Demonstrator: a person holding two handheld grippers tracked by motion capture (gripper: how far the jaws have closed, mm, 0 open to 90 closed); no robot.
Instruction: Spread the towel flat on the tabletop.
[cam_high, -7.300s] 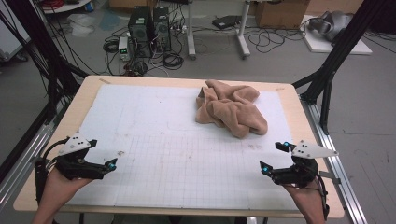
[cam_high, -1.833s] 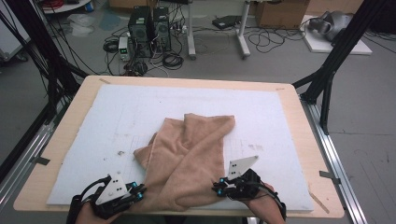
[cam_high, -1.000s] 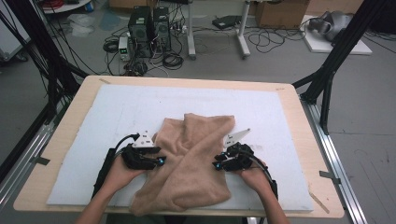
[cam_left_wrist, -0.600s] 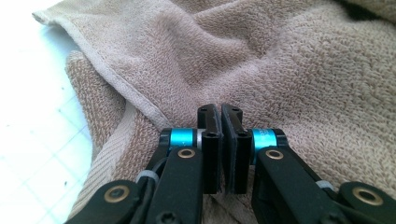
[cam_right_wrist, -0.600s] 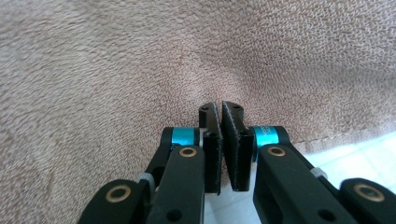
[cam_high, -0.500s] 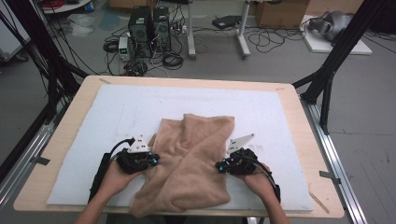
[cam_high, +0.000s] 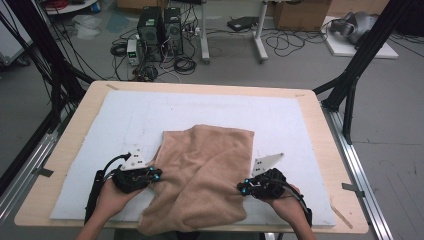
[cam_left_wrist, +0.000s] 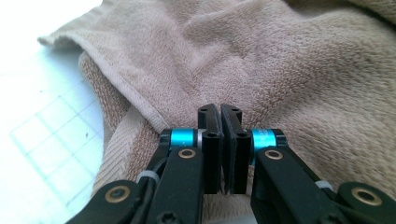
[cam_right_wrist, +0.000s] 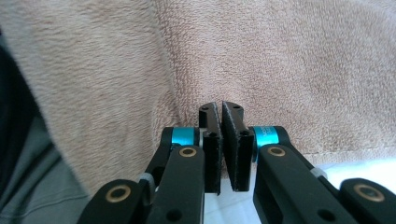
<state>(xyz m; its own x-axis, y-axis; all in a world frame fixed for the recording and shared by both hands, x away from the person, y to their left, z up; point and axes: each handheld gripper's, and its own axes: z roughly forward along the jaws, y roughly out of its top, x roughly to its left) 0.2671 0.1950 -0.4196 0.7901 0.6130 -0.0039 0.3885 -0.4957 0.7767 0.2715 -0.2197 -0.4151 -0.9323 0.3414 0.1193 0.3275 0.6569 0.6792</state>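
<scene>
A tan towel (cam_high: 205, 175) lies spread and rumpled on the white mat (cam_high: 300, 120), its near end hanging over the table's front edge. At the towel's left side my left gripper (cam_high: 156, 175) is shut. In the left gripper view its fingertips (cam_left_wrist: 219, 109) meet against the towel (cam_left_wrist: 280, 70) beside a folded hem, and no fabric shows between the pads. My right gripper (cam_high: 242, 189) is shut at the towel's right side. In the right gripper view its tips (cam_right_wrist: 220, 106) touch the towel (cam_right_wrist: 280, 56) near a crease.
The mat covers a wooden table (cam_high: 320, 107) with metal rails (cam_high: 357, 165) along both sides. Black frame legs (cam_high: 350, 85) stand at the far corners. Computers (cam_high: 160, 25) and cables lie on the floor beyond the table.
The towel, once bunched at the far right, now lies spread in the middle. Over the last second both grippers slid toward the near edge along the towel's sides.
</scene>
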